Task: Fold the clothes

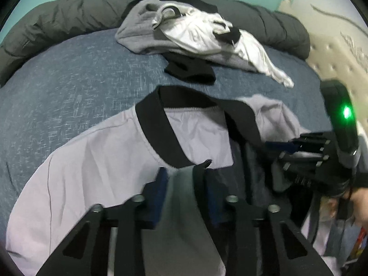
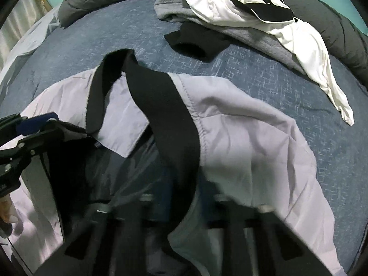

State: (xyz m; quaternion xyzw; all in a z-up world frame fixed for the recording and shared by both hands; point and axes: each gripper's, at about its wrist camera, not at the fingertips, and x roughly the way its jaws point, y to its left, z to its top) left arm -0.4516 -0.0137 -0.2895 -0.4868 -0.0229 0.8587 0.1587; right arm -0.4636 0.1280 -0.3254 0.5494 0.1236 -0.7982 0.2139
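Smooth lilac cloth jacket [image 1: 96, 161], matt black ribbed collar [image 1: 161, 124]; heathered blue bedspread [image 1: 69, 80]

blue bedspread [image 1: 69, 87] underneath – dark grey duvet [image 1: 57, 20] bunched along far edge, tufted headboard [image 1: 331, 69] at right.

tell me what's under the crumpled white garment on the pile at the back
The crumpled white garment lies on a grey knitted sweater, with a black garment poking out below. Anything deeper is covered.

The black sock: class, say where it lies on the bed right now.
In both wrist views the black sock lies on the blue bedspread, just beyond the lilac garment's black waistband and against the near edge of the grey-and-white clothes pile.
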